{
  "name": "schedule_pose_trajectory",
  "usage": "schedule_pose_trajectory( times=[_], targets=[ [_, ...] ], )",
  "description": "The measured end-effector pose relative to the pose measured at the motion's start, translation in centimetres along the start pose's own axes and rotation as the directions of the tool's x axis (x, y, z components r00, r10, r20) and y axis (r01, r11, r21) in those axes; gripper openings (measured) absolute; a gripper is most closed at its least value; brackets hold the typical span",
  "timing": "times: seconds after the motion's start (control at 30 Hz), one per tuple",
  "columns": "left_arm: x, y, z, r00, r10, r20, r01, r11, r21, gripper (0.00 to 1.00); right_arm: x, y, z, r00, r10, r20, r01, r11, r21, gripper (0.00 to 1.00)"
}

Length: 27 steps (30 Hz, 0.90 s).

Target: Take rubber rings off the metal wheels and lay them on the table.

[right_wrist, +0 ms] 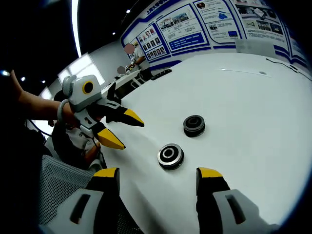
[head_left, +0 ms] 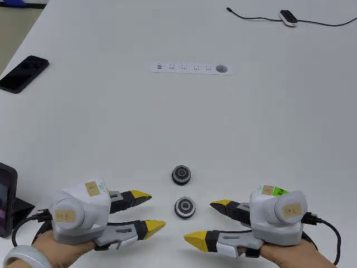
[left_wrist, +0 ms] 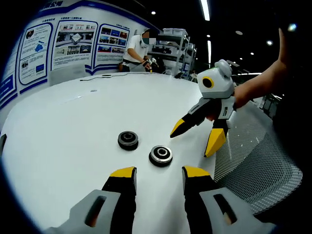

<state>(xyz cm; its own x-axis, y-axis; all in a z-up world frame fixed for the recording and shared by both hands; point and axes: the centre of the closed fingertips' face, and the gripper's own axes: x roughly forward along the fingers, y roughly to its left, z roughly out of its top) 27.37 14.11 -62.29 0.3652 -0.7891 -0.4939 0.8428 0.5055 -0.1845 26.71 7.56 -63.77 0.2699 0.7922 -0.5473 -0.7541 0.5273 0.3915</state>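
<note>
evidently, tan labels (head_left: pixel 92 188) on left gripper (head_left: pixel 156 210), right gripper (head_left: pixel 199 221): unreadable.

I see a broad white table (head_left: pixel 279 139) with a power strip (head_left: pixel 191 68) at 12 o'clock and a dark phone (head_left: pixel 23 73) at 10 o'clock. In the left gripper view, blue-framed poster boards (left_wrist: pixel 73 41) line the wall at 10 o'clock, and ceiling light strips (left_wrist: pixel 205 9) glow at 1 o'clock.

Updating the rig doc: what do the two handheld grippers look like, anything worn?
The left gripper and right gripper match: white-grey bodies, black jaws tipped yellow, tan stickers, black cable from each rear. Right adds a green label. Pale bangle on the left wrist.
</note>
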Motion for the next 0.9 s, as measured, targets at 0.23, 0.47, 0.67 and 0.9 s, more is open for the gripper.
schedule_pose_trajectory(
  times=[0.23, 0.47, 0.67, 0.9],
  targets=[
    [0.7, -0.4, 0.3, 0.9996, -0.023, -0.018, 0.023, 0.999, 0.022, 0.31, 0.2, 0.2, 0.2, 0.9999, 0.008, 0.009, -0.008, 1.0, 0.009, 0.63],
    [1.3, -0.2, 0.0, 0.9987, -0.025, -0.045, 0.026, 0.999, 0.038, 0.31, 0.3, 0.2, 0.3, 0.9998, 0.016, 0.012, -0.016, 1.0, 0.022, 0.63],
    [1.9, -0.5, 0.4, 0.9975, -0.039, -0.059, 0.044, 0.996, 0.078, 0.19, 0.3, 0.1, 0.5, 0.9995, 0.023, 0.021, -0.024, 0.999, 0.045, 0.62],
    [2.6, -0.5, 0.6, 0.9968, -0.044, -0.067, 0.051, 0.994, 0.099, 0.18, 0.4, 0.2, 0.5, 0.9992, 0.031, 0.025, -0.032, 0.998, 0.062, 0.62]
  ],
)
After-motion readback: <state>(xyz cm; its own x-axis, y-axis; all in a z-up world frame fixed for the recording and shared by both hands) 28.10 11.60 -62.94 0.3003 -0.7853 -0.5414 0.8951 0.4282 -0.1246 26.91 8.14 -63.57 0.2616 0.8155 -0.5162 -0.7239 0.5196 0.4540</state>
